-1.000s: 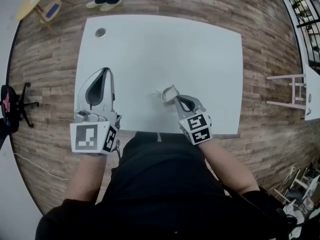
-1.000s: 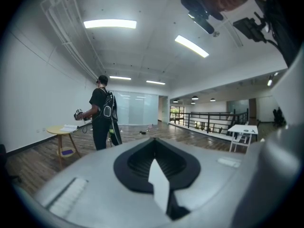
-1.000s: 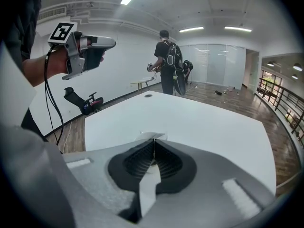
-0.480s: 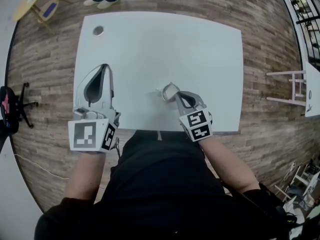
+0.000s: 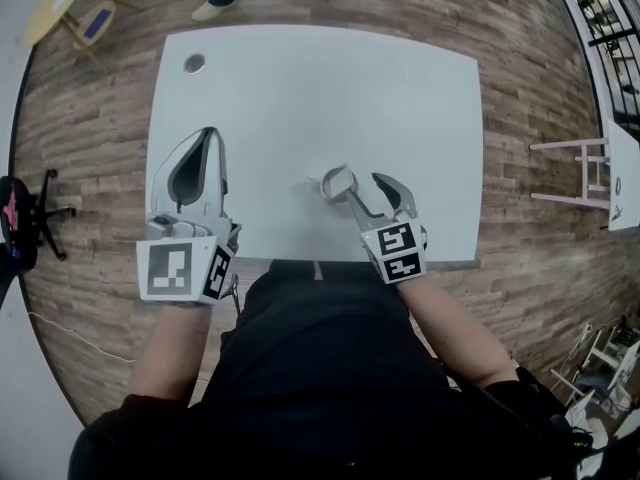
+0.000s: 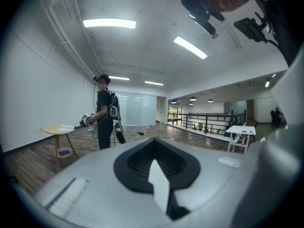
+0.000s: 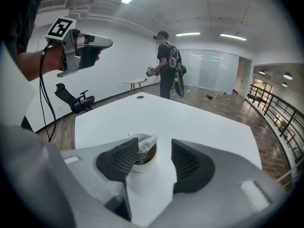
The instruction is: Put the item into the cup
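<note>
A small white paper cup (image 5: 337,183) stands on the white table (image 5: 320,98) near its front edge. A pale crumpled item (image 7: 145,143) lies in the cup (image 7: 141,159), sticking up at the rim. My right gripper (image 5: 363,185) sits just behind the cup, tilted down. Its jaws have just been opening and now stand wide apart, the left one beside the cup's rim, and they press on nothing (image 7: 154,152). My left gripper (image 5: 207,136) hovers over the table's left part, shut and empty (image 6: 153,144).
A round cable hole (image 5: 194,63) lies at the table's far left corner. A person (image 7: 167,63) with grippers stands beyond the far edge. An office chair (image 5: 25,208) and a small yellow table (image 5: 70,8) stand to the left, a white frame (image 5: 575,178) to the right.
The right gripper's jaws, shut at the cup's rim in the earlier frames, now stand wide apart. The cup and the left gripper have stayed where they were.
</note>
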`<state>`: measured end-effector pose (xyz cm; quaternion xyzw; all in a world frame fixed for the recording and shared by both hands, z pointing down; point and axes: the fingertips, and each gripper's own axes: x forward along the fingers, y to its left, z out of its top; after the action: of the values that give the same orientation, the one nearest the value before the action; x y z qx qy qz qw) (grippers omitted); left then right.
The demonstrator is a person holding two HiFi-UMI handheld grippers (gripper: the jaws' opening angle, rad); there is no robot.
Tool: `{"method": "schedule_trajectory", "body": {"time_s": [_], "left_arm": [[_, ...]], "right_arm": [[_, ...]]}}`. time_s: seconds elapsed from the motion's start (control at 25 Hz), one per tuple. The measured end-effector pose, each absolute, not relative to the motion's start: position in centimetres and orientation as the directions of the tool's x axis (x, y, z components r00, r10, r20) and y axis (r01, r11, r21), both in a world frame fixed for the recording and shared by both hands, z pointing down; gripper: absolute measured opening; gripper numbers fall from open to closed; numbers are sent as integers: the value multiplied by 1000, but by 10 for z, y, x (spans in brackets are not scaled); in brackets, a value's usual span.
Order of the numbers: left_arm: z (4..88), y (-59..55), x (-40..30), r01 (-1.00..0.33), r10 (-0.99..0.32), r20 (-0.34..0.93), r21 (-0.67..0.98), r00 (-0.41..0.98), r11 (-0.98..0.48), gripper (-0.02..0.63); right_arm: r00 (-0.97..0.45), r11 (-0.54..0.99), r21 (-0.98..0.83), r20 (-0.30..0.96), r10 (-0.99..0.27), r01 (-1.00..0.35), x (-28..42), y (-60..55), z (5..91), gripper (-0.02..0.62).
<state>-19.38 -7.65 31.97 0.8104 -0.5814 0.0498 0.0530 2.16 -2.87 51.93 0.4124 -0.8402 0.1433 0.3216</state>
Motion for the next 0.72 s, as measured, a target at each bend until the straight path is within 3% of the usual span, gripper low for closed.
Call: {"method": "schedule_trajectory", "body": {"time_s": [0.72], "left_arm": [[302,-74,-178,-940,-936,77,13,342,-342,6]], "right_arm": [[-435,544,86,503,-747,-835,40,-49,470,238]]}}
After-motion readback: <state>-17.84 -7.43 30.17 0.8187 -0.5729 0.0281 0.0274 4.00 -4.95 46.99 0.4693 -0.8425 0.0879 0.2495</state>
